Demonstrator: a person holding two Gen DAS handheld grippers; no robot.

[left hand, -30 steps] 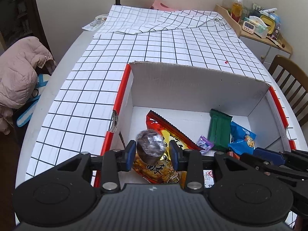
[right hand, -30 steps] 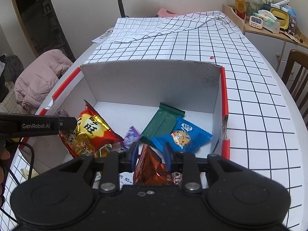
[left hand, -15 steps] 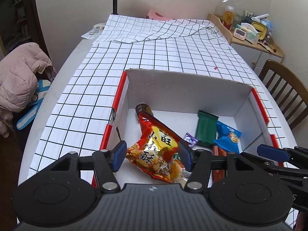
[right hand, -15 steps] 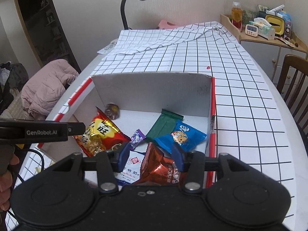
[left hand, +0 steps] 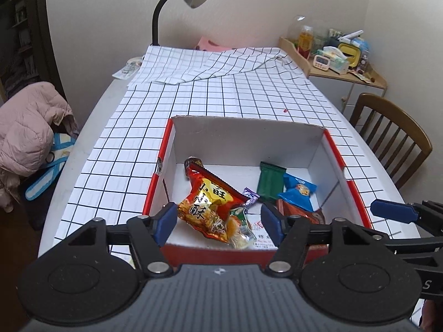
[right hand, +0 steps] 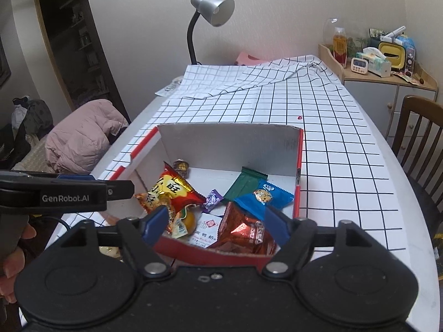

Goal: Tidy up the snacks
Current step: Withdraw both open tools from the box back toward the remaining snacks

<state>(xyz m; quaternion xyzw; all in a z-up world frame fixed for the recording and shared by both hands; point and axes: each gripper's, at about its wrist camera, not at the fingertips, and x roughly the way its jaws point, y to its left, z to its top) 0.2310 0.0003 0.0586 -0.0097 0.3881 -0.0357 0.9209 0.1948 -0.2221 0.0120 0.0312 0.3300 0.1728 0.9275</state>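
Both grippers have released their loads into the box [left hand: 243,135] and are backing away from it. One second ago the left gripper [left hand: 218,221] was clamped on a round dark-wrapped candy [left hand: 193,162]; that candy now lies on the box floor in the upper-left corner, partly behind the red-and-gold snack bag [left hand: 210,204]. The left gripper's fingers [left hand: 166,221] are opening, with nothing pressed between them; the bag seen in the gap lies below them inside the box. One second ago the right gripper [right hand: 216,224] held the copper Oreo pack [right hand: 243,232]; that pack now rests at the near wall of the box, lower centre of the right wrist view. Its fingers [right hand: 155,222] are likewise opening and clear of the pack. Both views now take in more of the room, including the lamp [right hand: 213,11] at upper centre, which was cropped before. The box also holds a green bar [right hand: 243,184], a blue cookie pack [right hand: 263,197] and a small purple candy [right hand: 211,199]. No loose snack shows on the checked worktop [right hand: 346,166], though the near edge is hidden behind the gripper bodies, so the sorting is probably finished or close to it.
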